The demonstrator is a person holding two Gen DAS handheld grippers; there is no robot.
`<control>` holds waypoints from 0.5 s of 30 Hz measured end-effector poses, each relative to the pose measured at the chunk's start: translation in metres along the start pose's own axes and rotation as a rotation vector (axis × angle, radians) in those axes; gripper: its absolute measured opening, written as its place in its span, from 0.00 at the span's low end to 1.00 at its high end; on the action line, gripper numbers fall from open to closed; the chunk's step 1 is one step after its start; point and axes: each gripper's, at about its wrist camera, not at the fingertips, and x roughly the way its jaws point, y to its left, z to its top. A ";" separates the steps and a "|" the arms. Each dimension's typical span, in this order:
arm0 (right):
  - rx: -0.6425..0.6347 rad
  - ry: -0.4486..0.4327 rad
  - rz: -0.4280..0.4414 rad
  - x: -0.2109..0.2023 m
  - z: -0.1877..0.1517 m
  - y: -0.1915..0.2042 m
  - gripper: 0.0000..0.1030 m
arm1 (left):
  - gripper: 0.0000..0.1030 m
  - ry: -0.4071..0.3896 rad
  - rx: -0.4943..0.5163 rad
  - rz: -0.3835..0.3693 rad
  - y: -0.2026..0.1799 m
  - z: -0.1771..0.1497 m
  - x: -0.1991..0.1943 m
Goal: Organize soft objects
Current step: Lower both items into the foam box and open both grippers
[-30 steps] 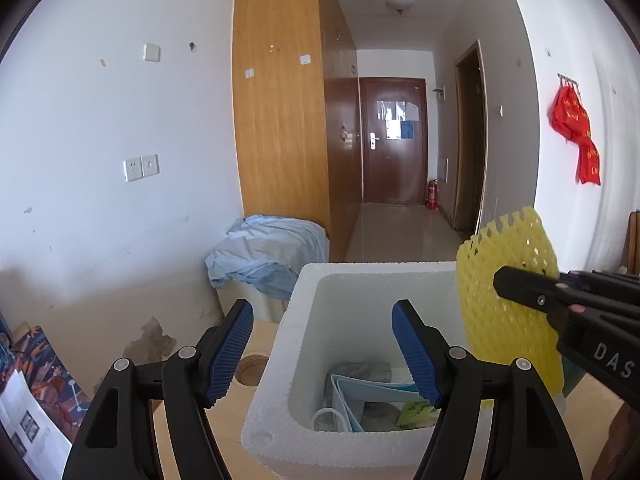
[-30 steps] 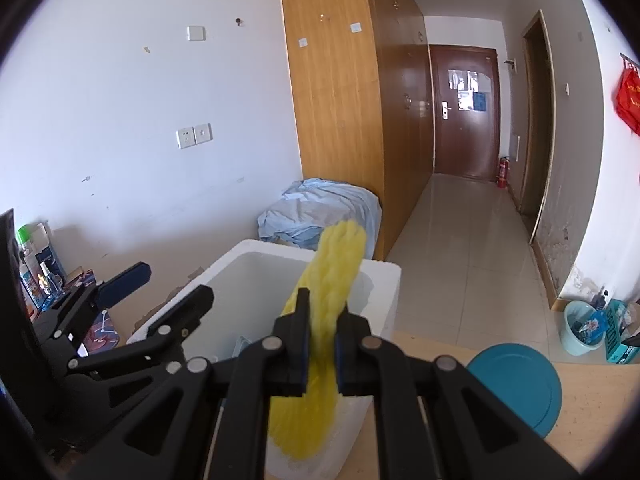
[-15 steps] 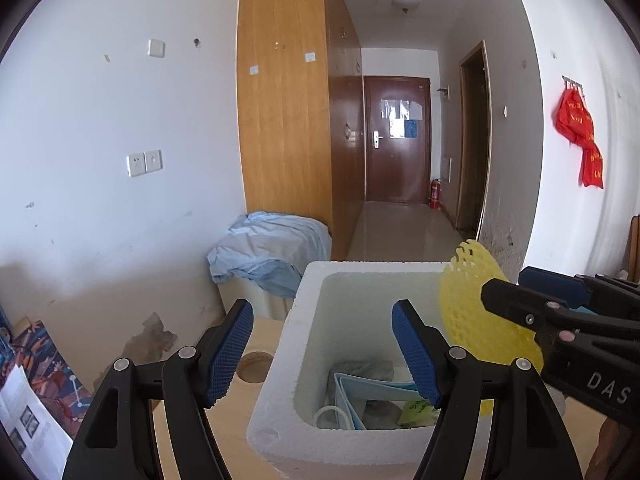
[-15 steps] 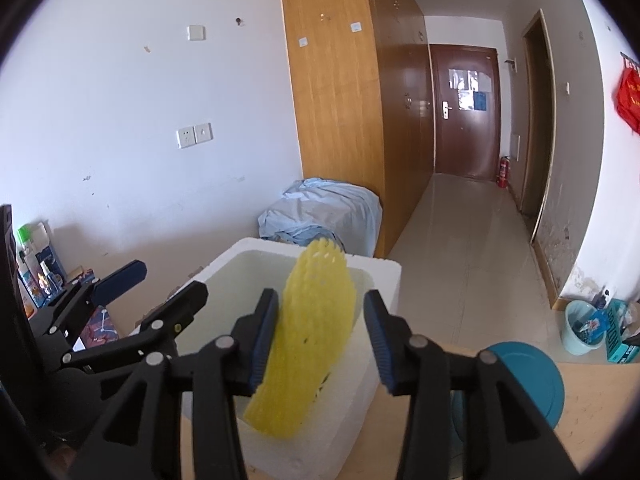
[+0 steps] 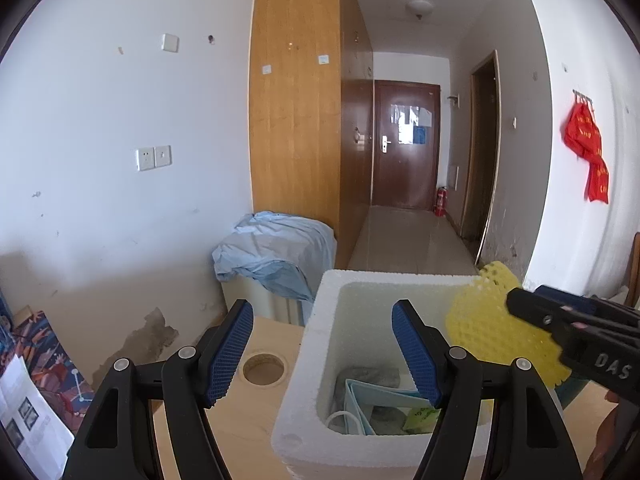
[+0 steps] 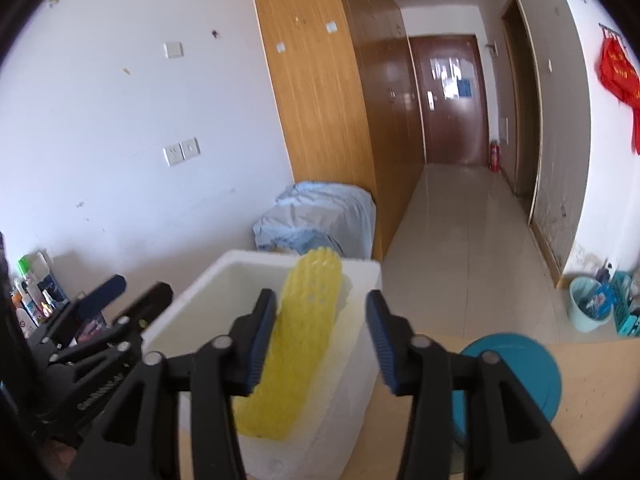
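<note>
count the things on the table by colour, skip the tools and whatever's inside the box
white: 1, the white foam box
yellow: 1, the yellow foam net sleeve leaning at the box's rim
teal: 1, the round teal lid
total: 3

Your left gripper [image 5: 322, 346] stands with its jaws wide apart and nothing between the blue pads. At 1 o'clock from it sits the white foam box [image 5: 304, 384] on the wooden table [image 5: 240, 412]. Inside the box lie a light blue face mask [image 5: 362, 404], grey cloth [image 5: 368, 376] and a small green label [image 5: 420, 416]. At 3 o'clock, your right gripper [image 5: 568, 320] enters the view, its jaws opening, with the yellow foam net [image 5: 484, 320] beside it over the box's right rim. A round hole [image 5: 264, 368] in the table lies at 11 o'clock.
</note>
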 end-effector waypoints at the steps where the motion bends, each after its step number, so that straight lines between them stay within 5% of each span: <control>1: 0.002 -0.020 0.011 -0.005 0.001 0.000 0.74 | 0.71 -0.001 -0.002 -0.001 0.001 0.000 0.000; 2: 0.007 -0.039 0.023 -0.010 0.002 0.000 0.81 | 0.71 -0.001 -0.004 -0.002 0.002 0.001 -0.001; 7: 0.025 -0.083 0.057 -0.016 0.003 0.001 0.81 | 0.71 -0.007 -0.009 0.001 0.004 0.002 -0.003; 15: 0.018 -0.034 0.018 -0.005 0.002 0.002 0.81 | 0.71 0.006 0.007 -0.013 -0.001 0.000 -0.001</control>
